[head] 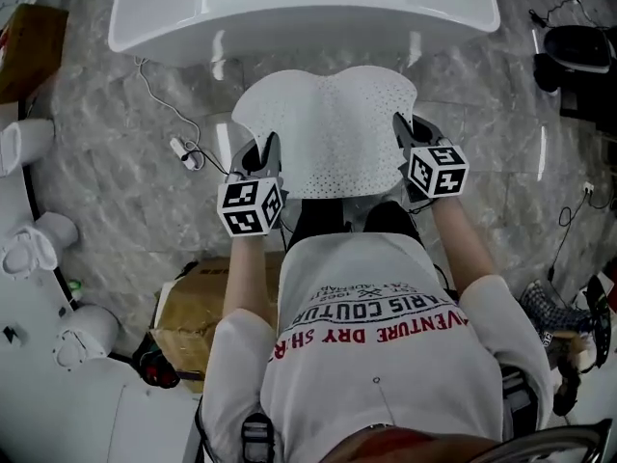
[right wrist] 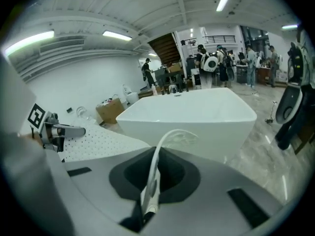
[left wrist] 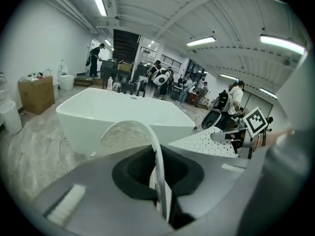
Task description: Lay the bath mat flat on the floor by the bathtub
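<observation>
Marble floor (head: 116,162), bathtub (head: 289,17) far side; bath mat (head: 328,133) spread between left gripper (head: 265,154) and right gripper (head: 405,131), fingers clamped on its edges, not yet laid.

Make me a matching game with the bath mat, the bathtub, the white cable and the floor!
Things: 1 bath mat; 2 bathtub; 3 white cable; 4 floor.
Clues: A grey and marbled; B pinched by the left gripper and right gripper; C lying left of the mat; D standing beyond the mat.
Pairs: 1-B, 2-D, 3-C, 4-A.
</observation>
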`<state>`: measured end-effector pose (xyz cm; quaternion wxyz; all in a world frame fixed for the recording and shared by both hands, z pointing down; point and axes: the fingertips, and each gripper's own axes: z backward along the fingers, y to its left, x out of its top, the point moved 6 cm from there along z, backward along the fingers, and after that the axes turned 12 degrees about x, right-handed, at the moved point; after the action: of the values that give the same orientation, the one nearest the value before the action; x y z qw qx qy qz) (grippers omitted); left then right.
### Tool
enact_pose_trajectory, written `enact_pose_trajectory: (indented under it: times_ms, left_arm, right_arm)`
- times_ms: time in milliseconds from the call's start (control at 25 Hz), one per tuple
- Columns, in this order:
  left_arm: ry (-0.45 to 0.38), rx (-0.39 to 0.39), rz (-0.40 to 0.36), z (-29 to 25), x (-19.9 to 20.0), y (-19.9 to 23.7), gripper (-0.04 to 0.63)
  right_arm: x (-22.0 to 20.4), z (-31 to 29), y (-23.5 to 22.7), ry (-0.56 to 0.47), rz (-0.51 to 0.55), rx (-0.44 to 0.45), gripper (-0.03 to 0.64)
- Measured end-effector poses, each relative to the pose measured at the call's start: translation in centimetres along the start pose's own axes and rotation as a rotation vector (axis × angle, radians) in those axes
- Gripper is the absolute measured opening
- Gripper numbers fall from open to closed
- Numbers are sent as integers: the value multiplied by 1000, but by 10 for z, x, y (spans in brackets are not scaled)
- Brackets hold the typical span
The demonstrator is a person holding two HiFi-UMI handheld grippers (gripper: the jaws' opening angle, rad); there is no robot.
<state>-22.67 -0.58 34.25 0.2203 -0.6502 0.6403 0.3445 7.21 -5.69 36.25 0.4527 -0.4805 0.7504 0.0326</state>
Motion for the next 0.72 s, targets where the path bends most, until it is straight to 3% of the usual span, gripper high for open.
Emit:
enact_pose_trajectory:
  times_ms: [200,440,720]
  left_arm:
    - [66,15,3,-63,-1,49,20]
    - [157,67,75,-124,-36,82,20]
    - [157,110,49,-197,-94,94,20]
  right_arm:
    - [4,-61,-18,45,-30,-38,15]
    - [-27,-118,-50,114,-57,-39,15]
    - [-84,-182,-102,144,11,-9,15]
